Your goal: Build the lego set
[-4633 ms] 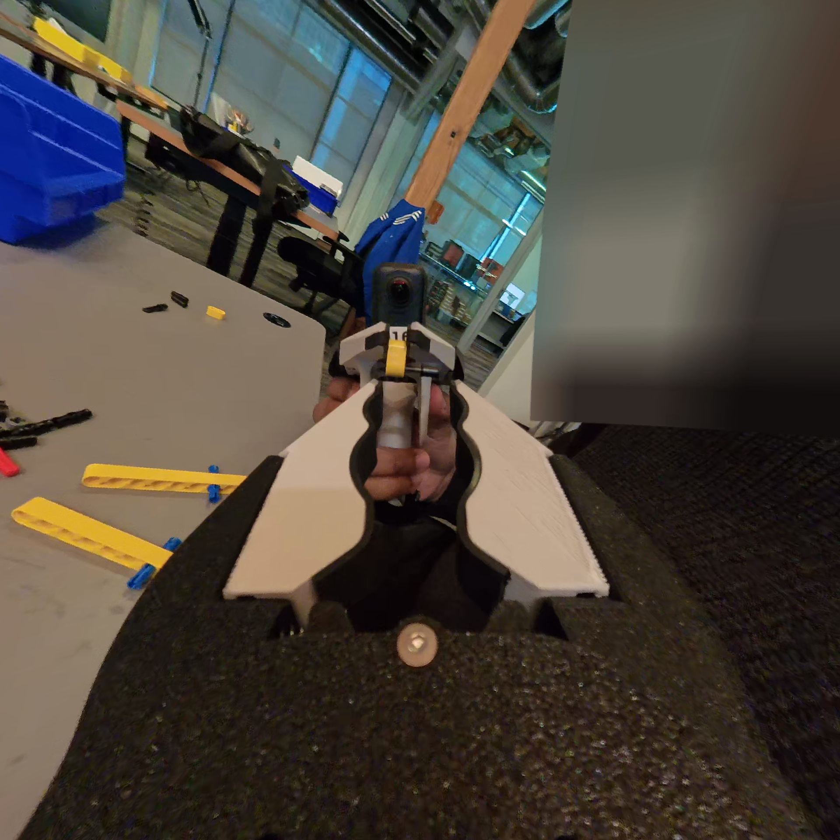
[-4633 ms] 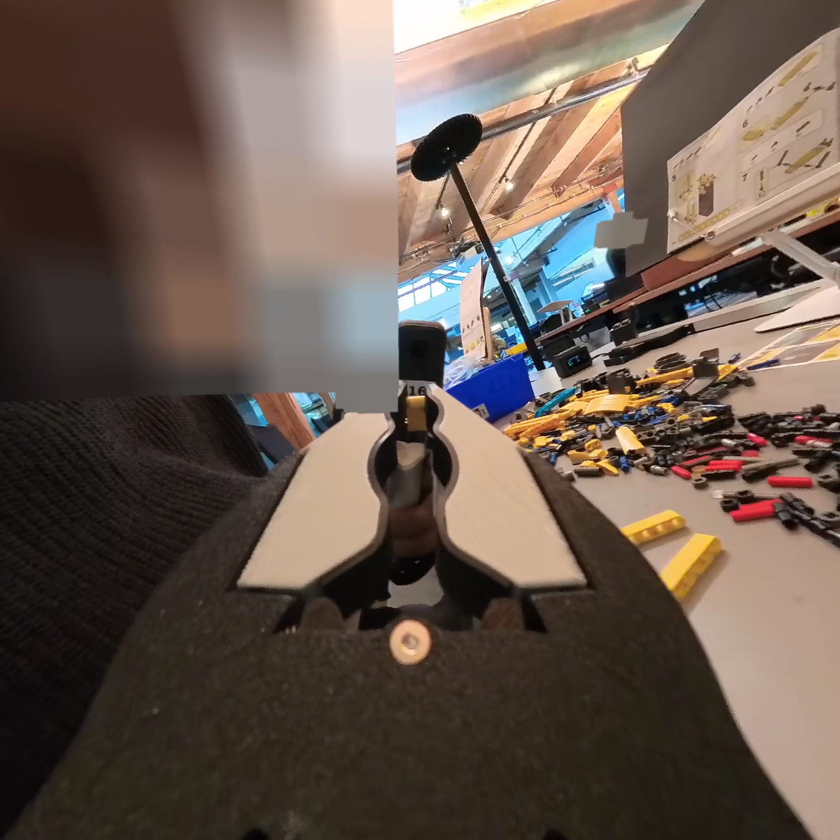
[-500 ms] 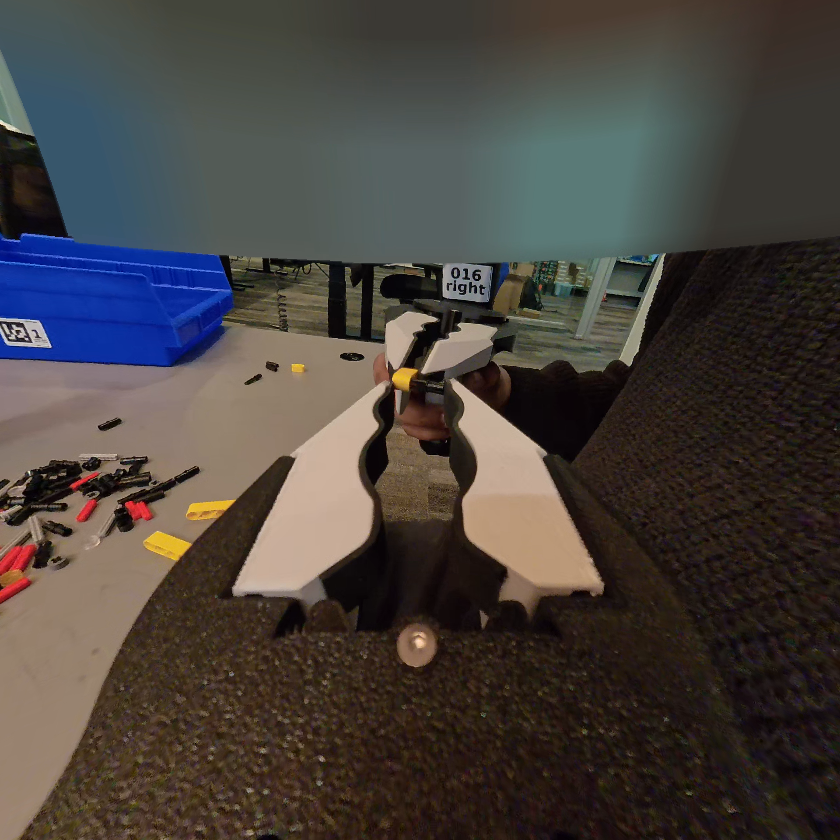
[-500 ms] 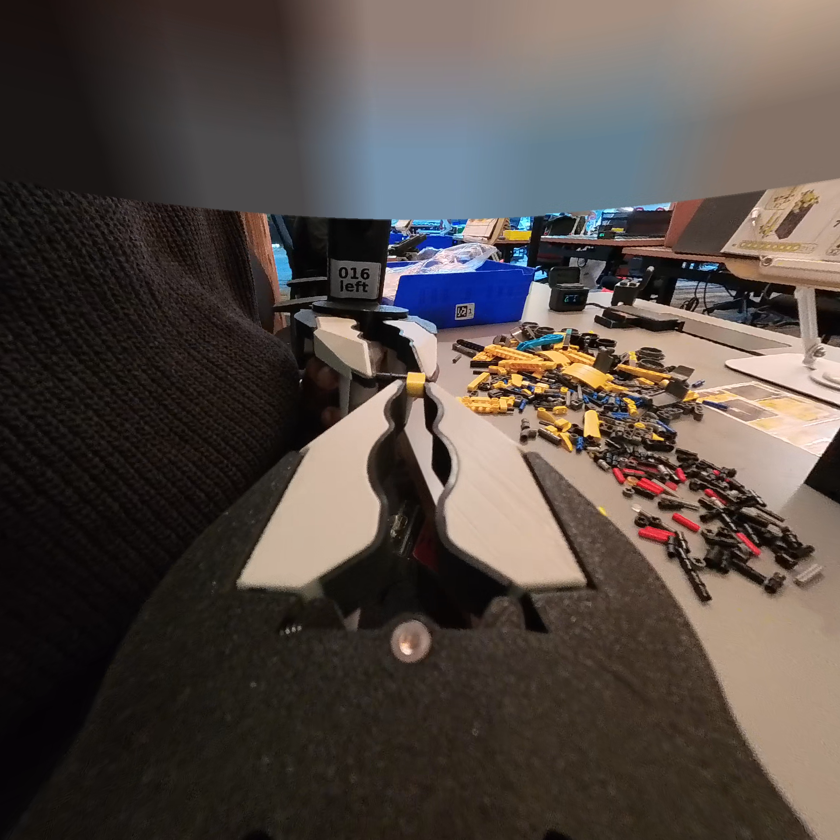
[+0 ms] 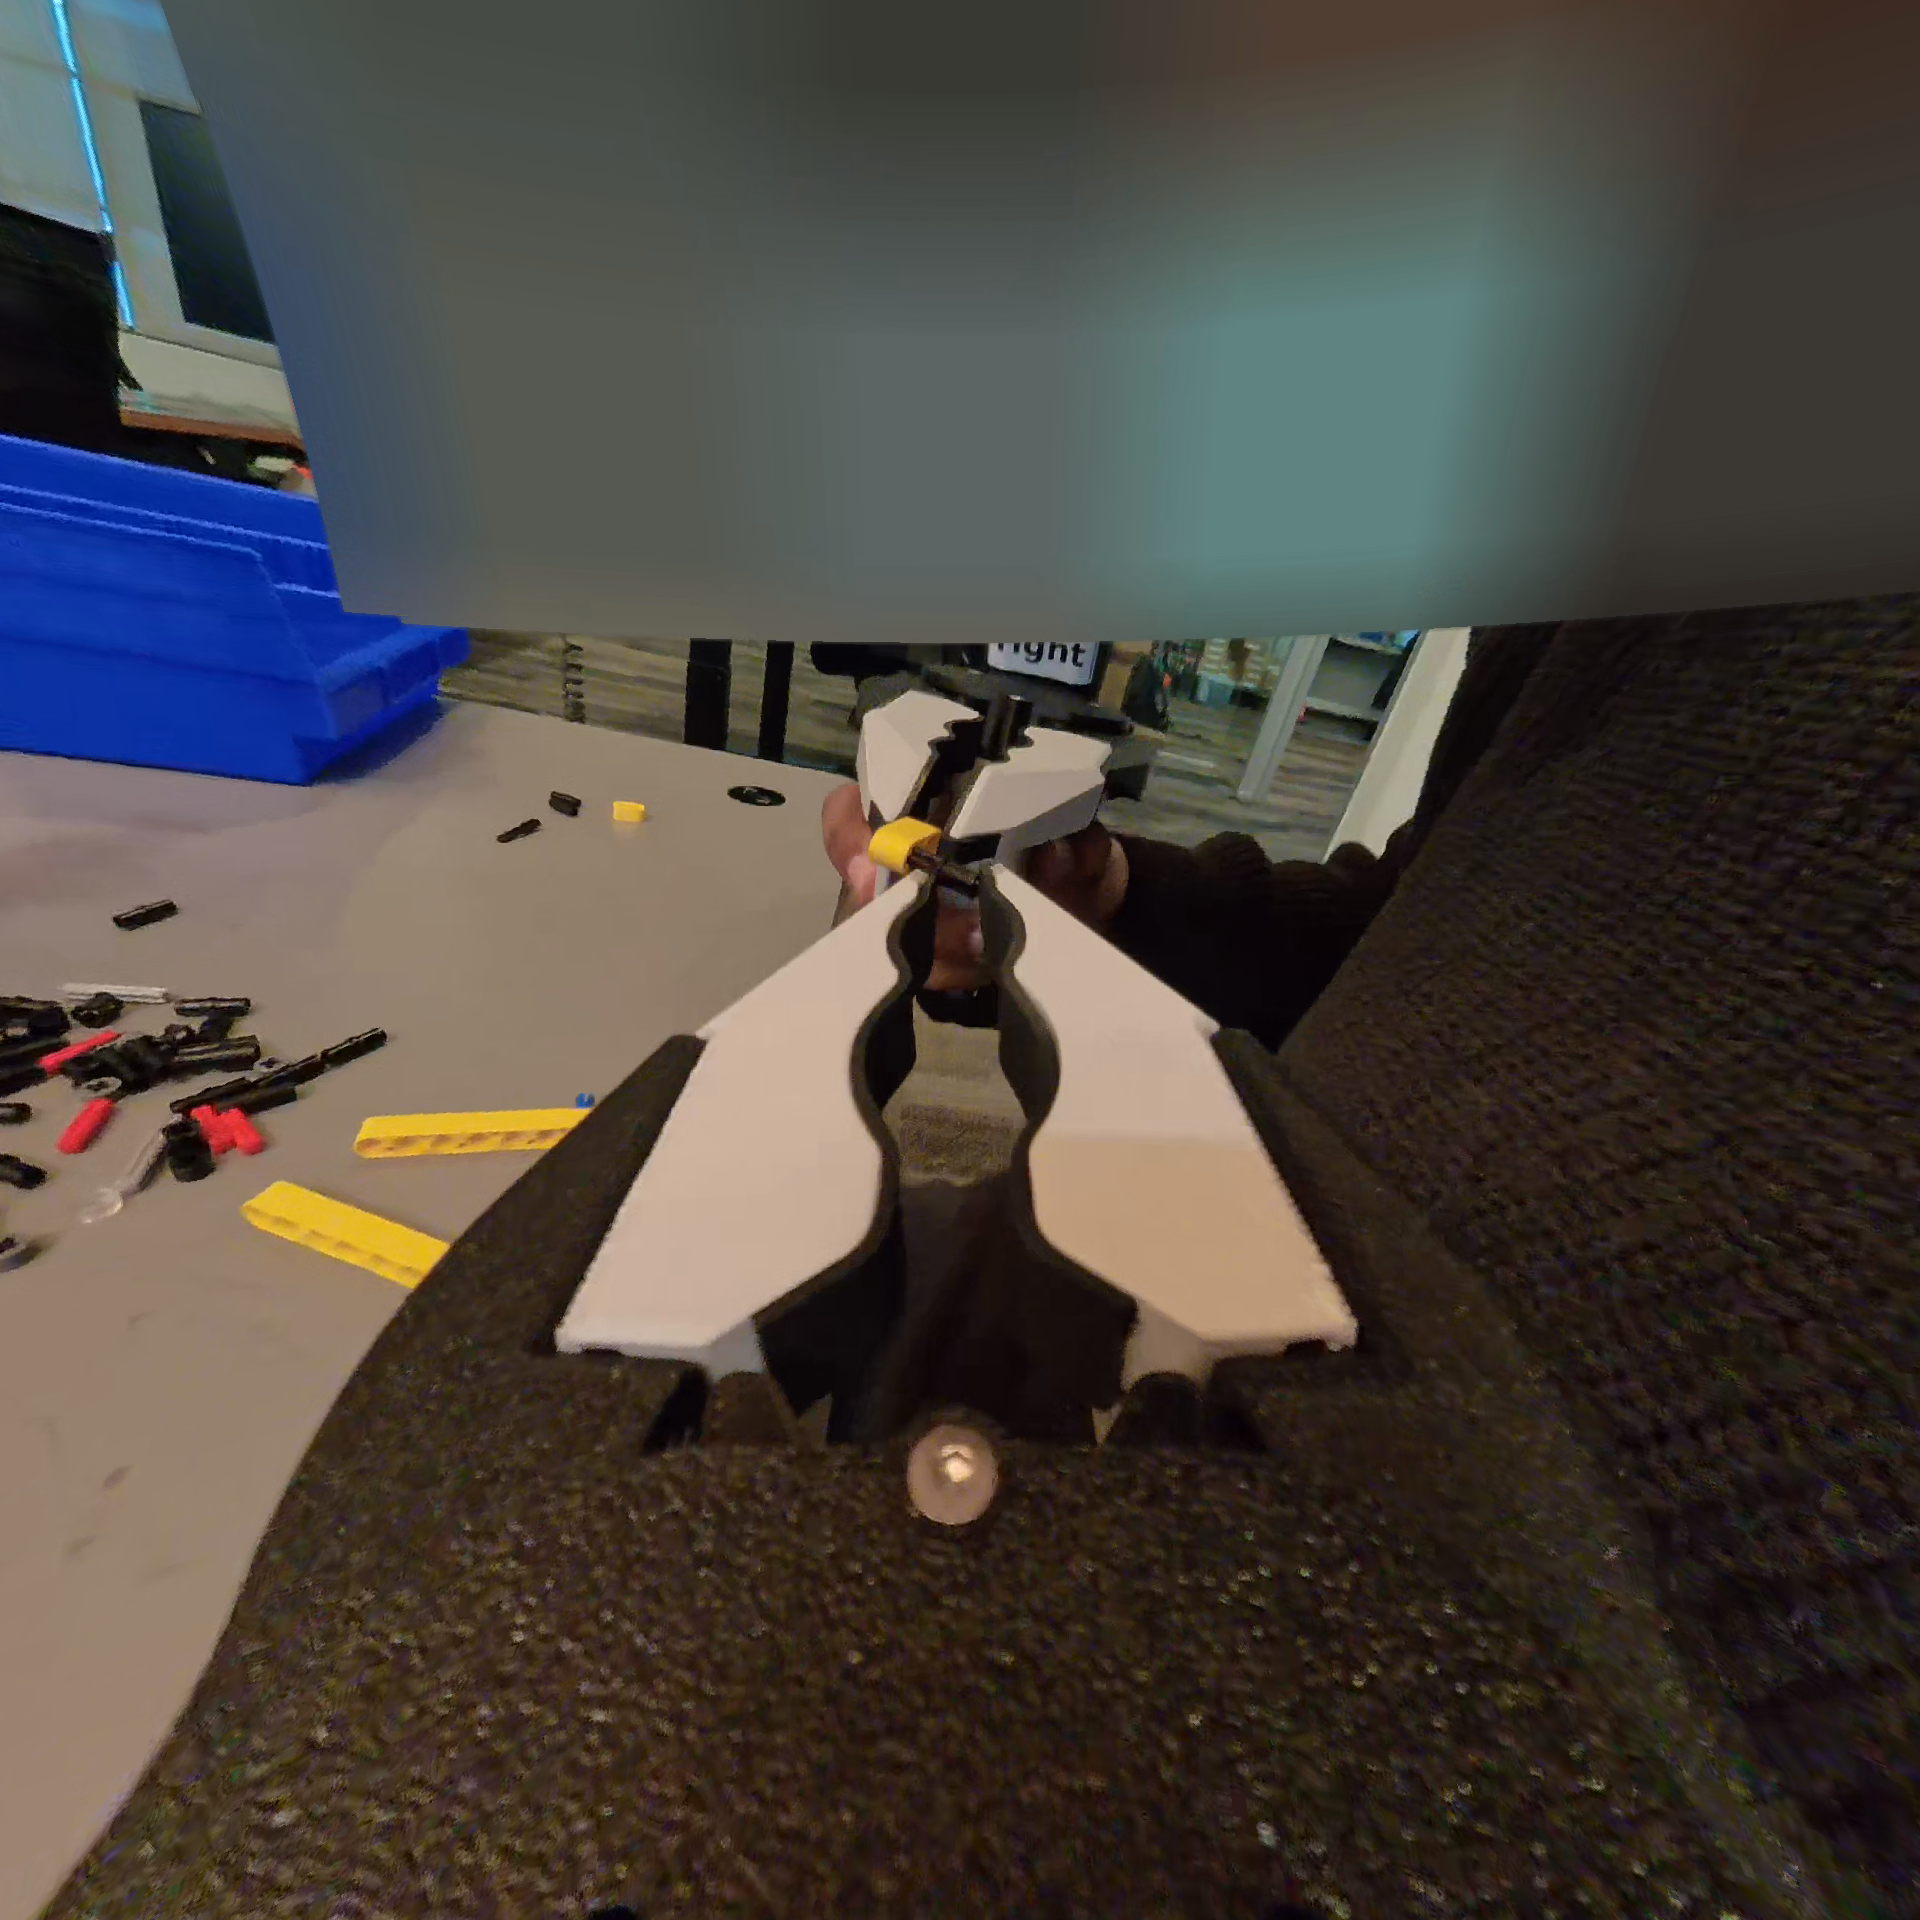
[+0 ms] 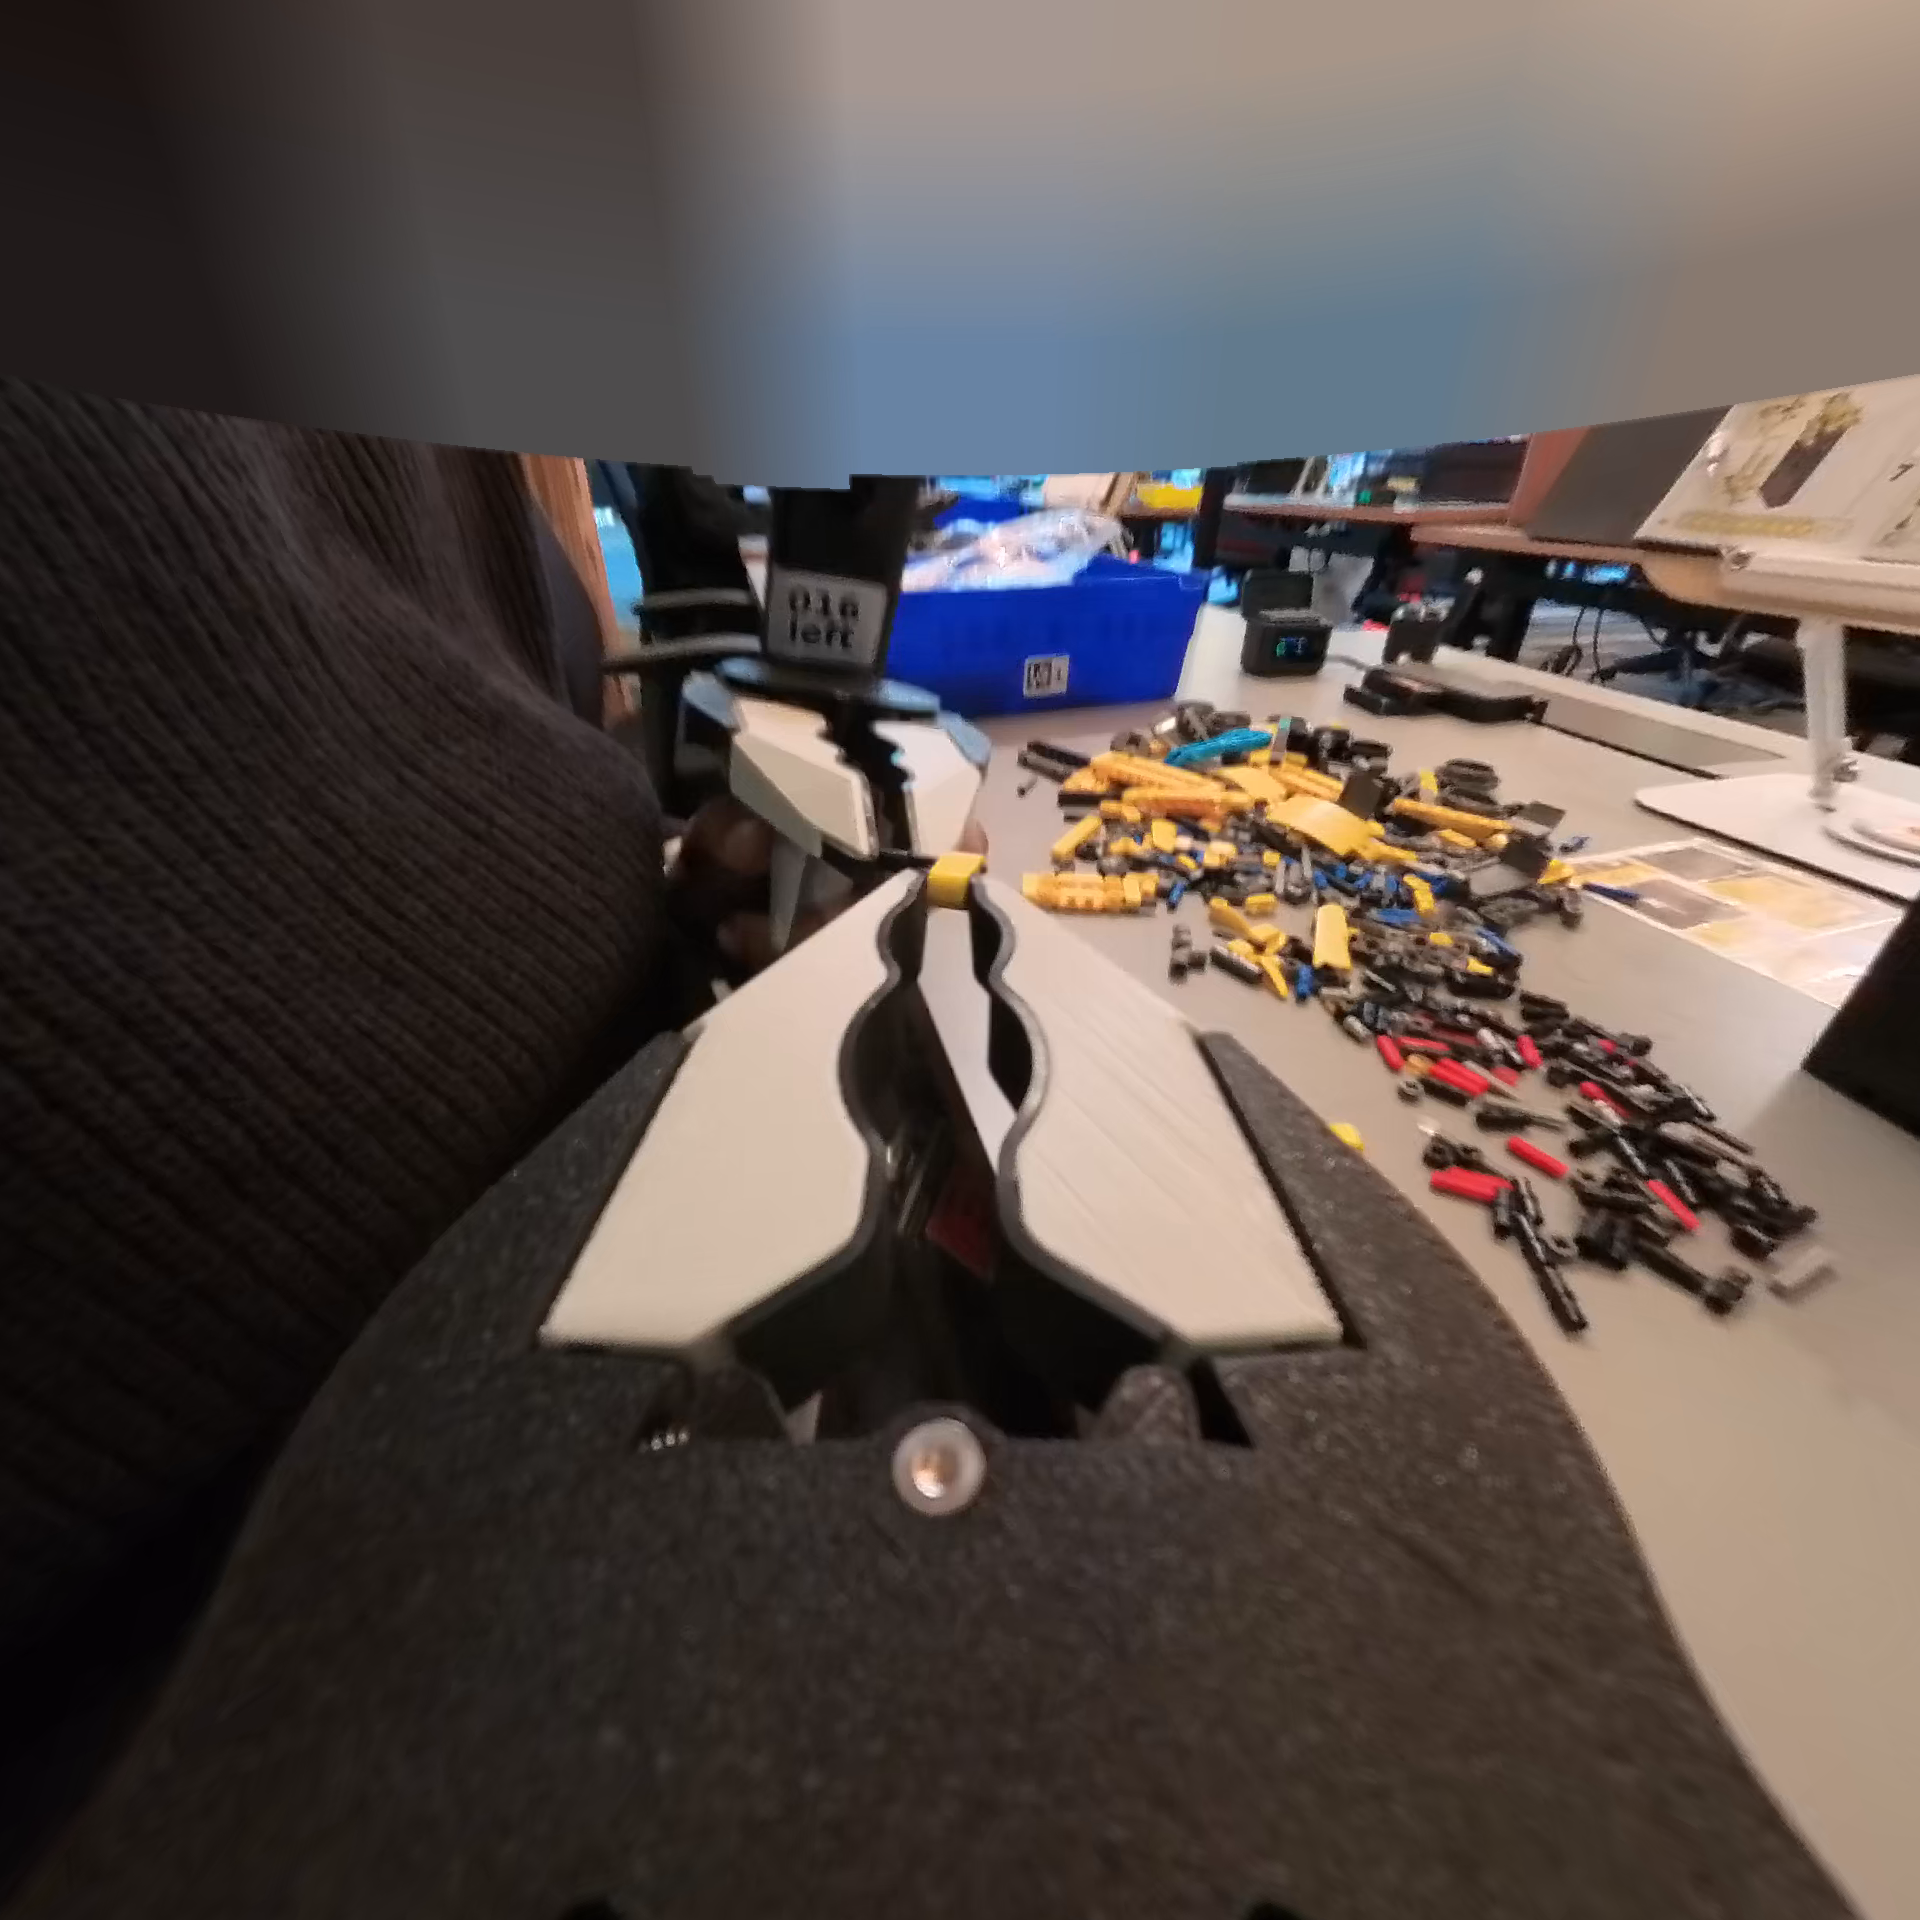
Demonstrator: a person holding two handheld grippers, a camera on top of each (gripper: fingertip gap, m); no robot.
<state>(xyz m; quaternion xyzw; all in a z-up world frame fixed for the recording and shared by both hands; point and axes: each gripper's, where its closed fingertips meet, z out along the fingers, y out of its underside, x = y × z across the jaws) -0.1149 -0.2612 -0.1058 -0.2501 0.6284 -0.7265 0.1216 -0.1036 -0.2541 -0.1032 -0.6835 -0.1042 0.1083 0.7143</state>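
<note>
My left gripper [image 5: 951,888] and right gripper [image 6: 943,899] meet tip to tip in the air by the grey table's [image 5: 468,935] edge. The right gripper is shut on a small yellow piece [image 6: 954,878], which also shows in the left wrist view [image 5: 900,840]. A short black pin [image 5: 954,875] sticks out of that piece, and the left gripper's jaws are closed on it. In the right wrist view the left gripper [image 6: 883,842] faces me with the pin [image 6: 896,858] at its tips. In the left wrist view the right gripper [image 5: 935,831] faces me, held by a hand.
Two long yellow beams [image 5: 468,1130] [image 5: 343,1231] and loose black and red pins [image 5: 156,1060] lie left of my left gripper, with a blue bin [image 5: 156,644] behind. A large pile of yellow, black and red parts [image 6: 1299,862], another blue bin [image 6: 1039,644] and a propped booklet [image 6: 1787,488] stand right. A black sweater [image 6: 260,935] is close. Only a small space, under 4 cm, lies between the two pairs of fingers.
Since 4.6 s ago both grippers have tilted down from pointing upward. In the last half second the left gripper's fingers have closed from a small gap onto the black pin.
</note>
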